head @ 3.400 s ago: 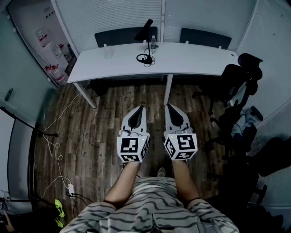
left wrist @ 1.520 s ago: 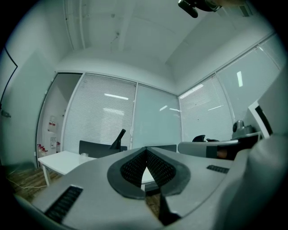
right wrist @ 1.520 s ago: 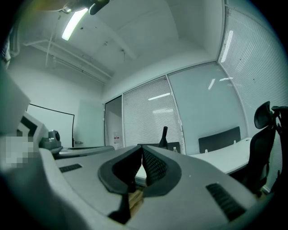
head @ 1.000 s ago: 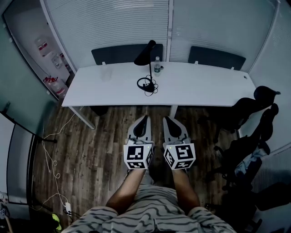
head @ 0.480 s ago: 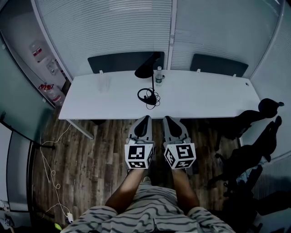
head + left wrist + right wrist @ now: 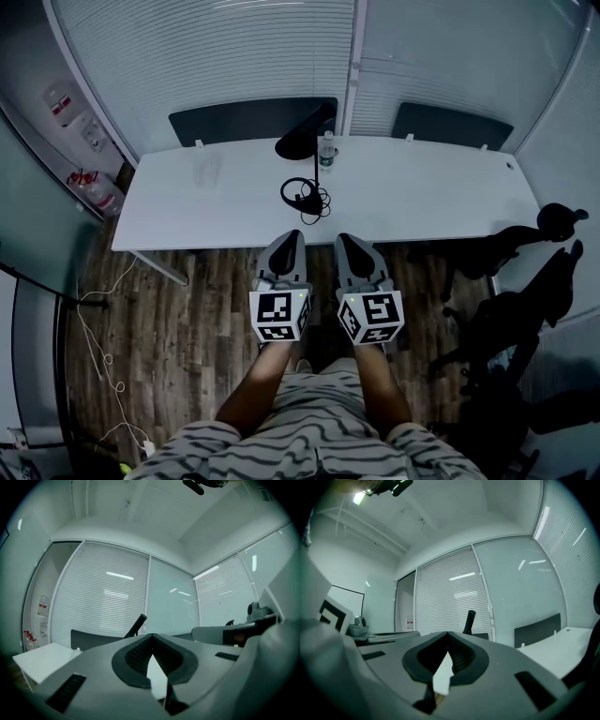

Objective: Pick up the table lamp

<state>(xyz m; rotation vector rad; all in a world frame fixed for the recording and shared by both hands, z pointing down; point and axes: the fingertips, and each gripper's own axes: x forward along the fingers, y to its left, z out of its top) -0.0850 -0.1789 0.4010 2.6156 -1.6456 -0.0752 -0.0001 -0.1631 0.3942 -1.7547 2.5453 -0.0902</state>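
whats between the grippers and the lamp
Head view: only a bare strip of white desk separates left gripper and right gripper from the table lamp.

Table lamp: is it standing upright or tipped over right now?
Upright. The table lamp has its base flat on the white desk, with the stem rising to the angled head.

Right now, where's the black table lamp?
Head view: the black table lamp stands near the middle of the long white desk, with a small clear water bottle just right of its head.
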